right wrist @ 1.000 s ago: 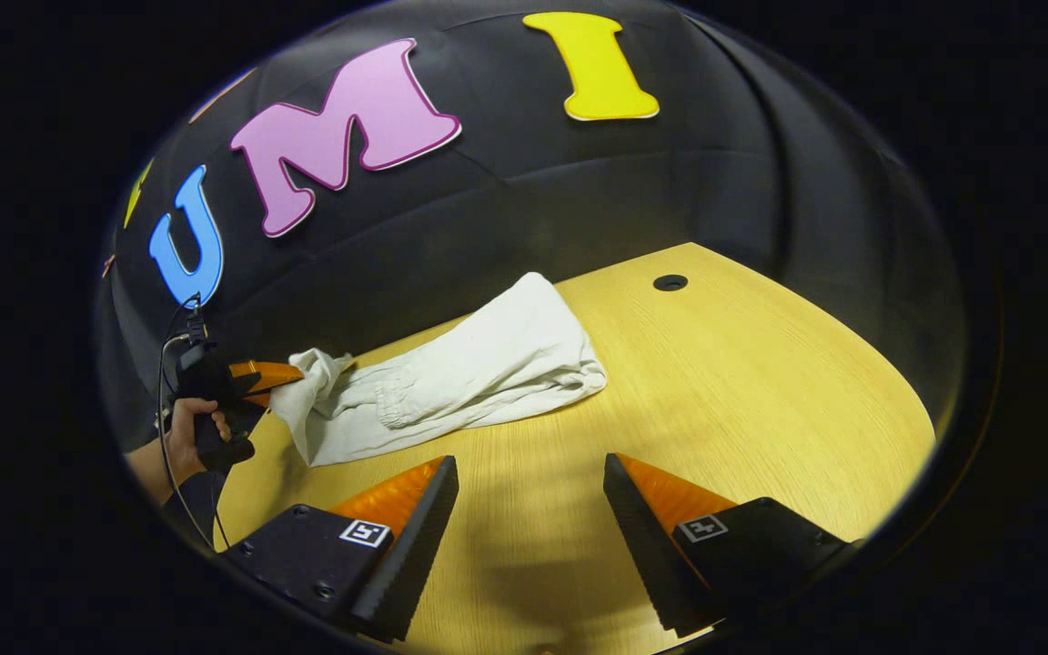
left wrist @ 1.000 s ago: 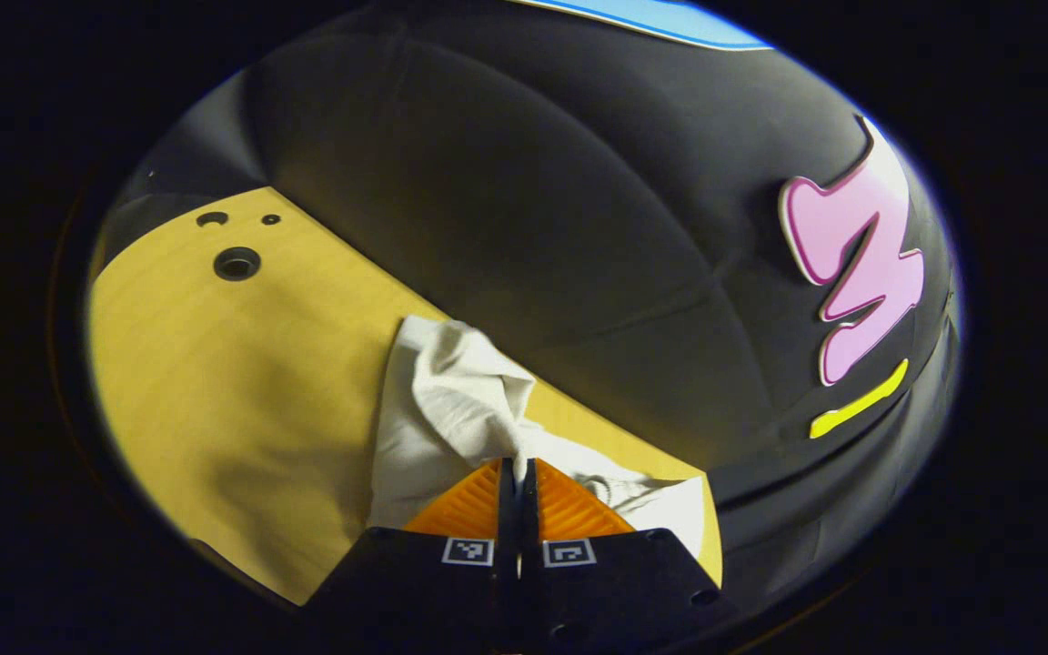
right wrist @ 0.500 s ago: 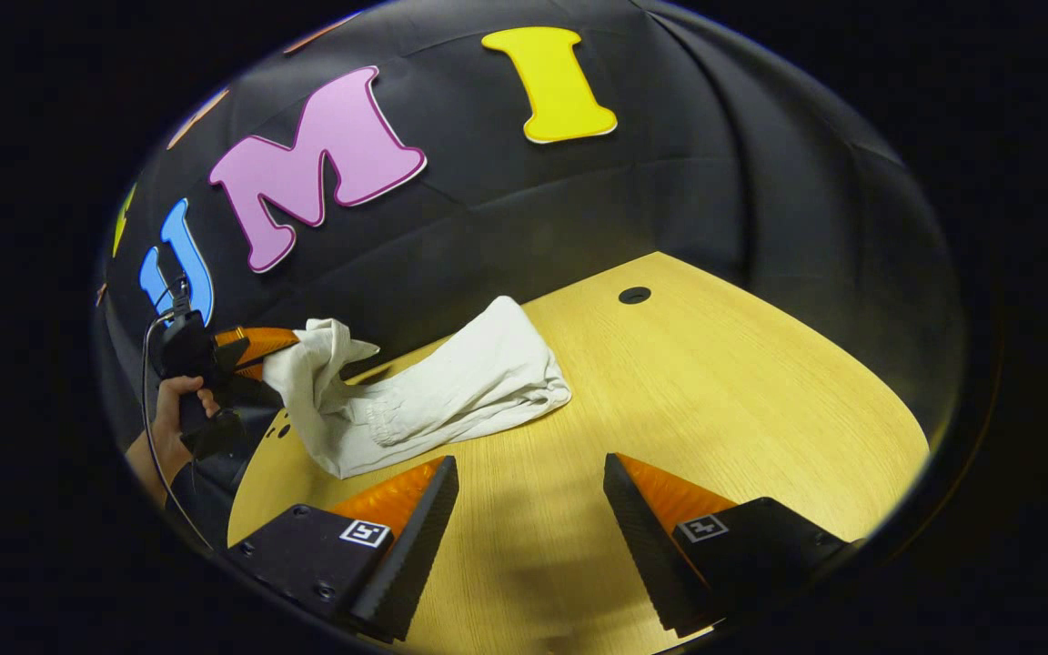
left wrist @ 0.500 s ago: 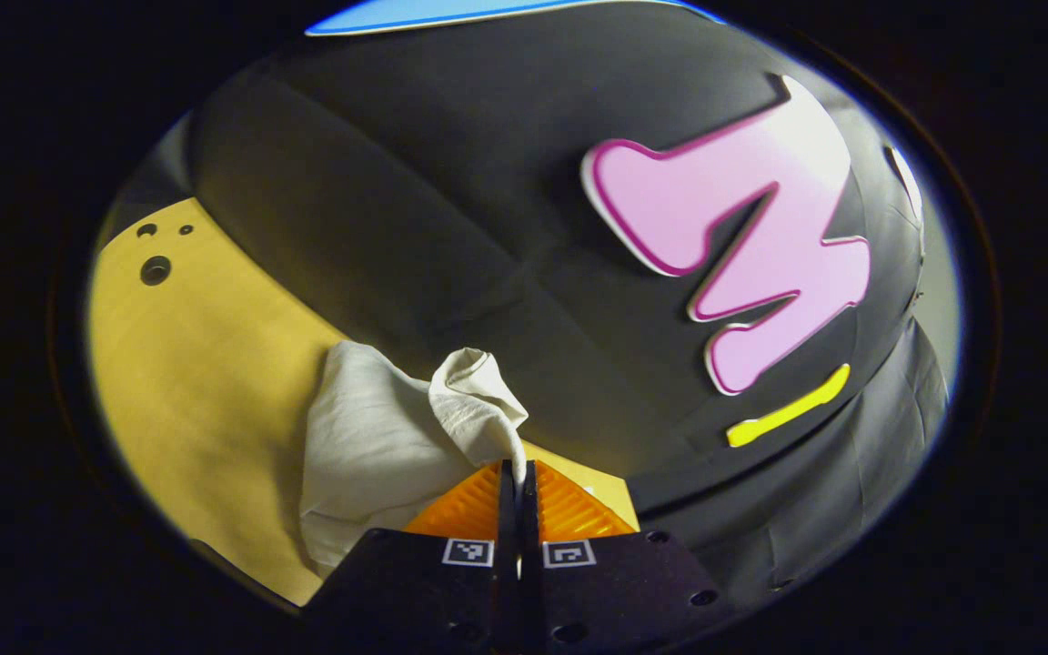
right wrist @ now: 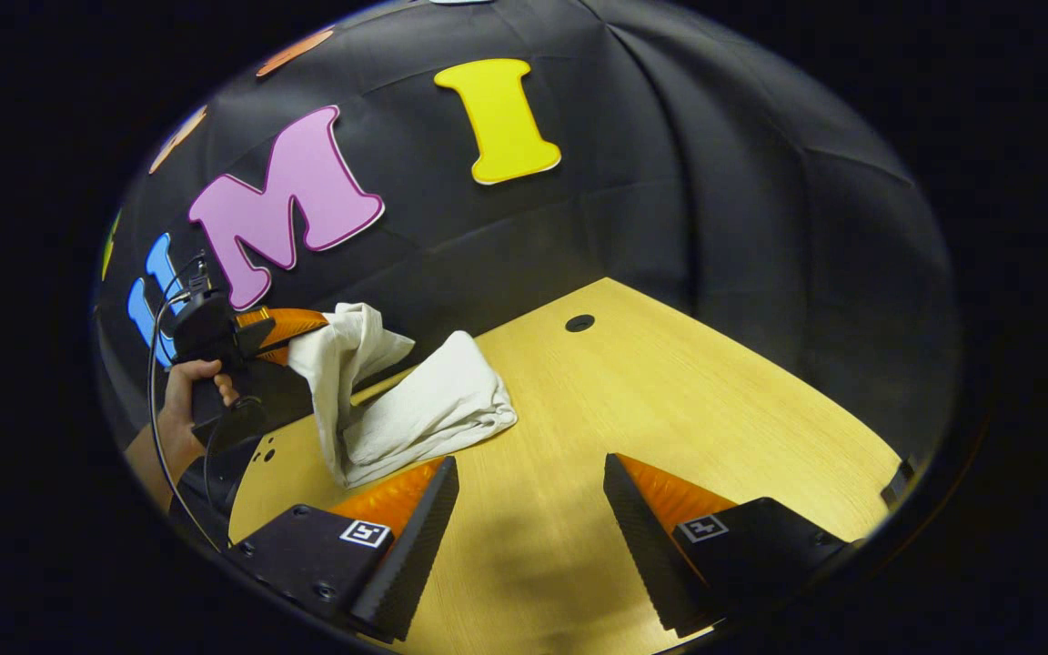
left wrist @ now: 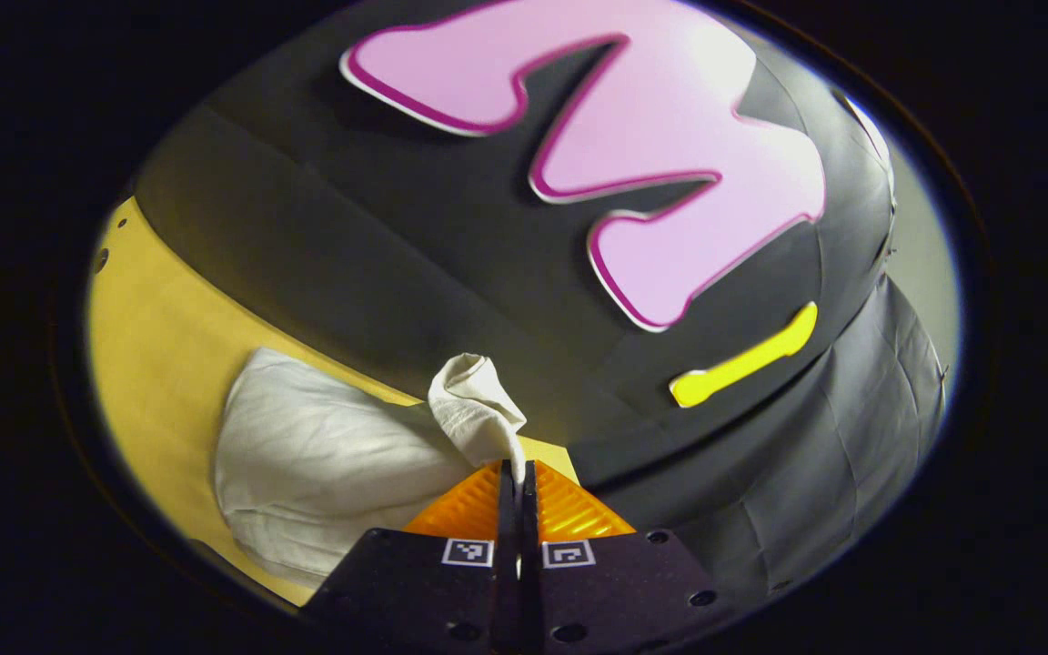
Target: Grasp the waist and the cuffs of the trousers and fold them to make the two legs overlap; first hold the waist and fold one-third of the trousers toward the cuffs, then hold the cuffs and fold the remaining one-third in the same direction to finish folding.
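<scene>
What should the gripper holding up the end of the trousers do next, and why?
Probably carry that end across and lower it onto the rest. The left gripper is shut on the trousers, with one end lifted off the table and the rest lying flat. The right gripper is open, holding nothing.

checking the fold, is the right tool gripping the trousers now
No, the right tool hangs open over the bare table, while the left tool holds the trousers.
</scene>
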`<state>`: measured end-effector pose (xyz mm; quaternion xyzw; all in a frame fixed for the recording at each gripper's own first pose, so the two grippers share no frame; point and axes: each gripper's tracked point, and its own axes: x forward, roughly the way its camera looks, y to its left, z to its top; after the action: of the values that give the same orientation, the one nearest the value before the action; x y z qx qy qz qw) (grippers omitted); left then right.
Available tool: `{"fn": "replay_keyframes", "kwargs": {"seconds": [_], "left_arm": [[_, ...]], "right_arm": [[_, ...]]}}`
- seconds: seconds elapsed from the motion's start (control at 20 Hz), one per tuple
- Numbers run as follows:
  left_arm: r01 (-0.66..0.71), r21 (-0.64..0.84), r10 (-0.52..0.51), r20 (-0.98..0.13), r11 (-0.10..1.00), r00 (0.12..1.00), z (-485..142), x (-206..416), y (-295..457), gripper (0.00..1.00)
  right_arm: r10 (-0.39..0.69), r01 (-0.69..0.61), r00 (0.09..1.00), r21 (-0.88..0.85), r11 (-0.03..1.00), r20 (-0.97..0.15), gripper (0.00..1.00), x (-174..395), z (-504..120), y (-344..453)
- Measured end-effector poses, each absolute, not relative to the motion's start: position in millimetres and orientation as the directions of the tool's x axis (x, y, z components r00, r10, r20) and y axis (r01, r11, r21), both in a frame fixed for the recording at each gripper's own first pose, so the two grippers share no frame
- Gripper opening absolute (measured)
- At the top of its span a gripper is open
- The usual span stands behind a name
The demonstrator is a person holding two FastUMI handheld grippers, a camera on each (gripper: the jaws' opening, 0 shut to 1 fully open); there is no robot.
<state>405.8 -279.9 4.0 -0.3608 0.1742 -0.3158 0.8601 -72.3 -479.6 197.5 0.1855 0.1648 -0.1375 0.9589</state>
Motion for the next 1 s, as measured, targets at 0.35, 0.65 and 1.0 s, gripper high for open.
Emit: {"fn": "replay_keyframes", "kwargs": {"seconds": [0.35,0.65,1.0], "left_arm": [[0.445,-0.680,-0.699,-0.139,0.582,0.702,-8.6,405.2,-316.0,0.06],[0.429,-0.621,-0.672,-0.222,0.656,0.706,-0.7,402.9,-312.6,0.07],[0.430,-0.537,-0.619,-0.237,0.726,0.749,12.5,377.6,-279.8,0.84]], "right_arm": [[-0.274,0.395,0.888,0.309,0.865,-0.369,0.98,-107.6,196.5,-502.4],[-0.311,0.432,0.875,0.309,0.848,-0.371,0.98,-133.0,191.9,-508.1],[-0.304,0.411,0.889,0.301,0.861,-0.343,0.98,-139.4,206.6,-503.5]]}}
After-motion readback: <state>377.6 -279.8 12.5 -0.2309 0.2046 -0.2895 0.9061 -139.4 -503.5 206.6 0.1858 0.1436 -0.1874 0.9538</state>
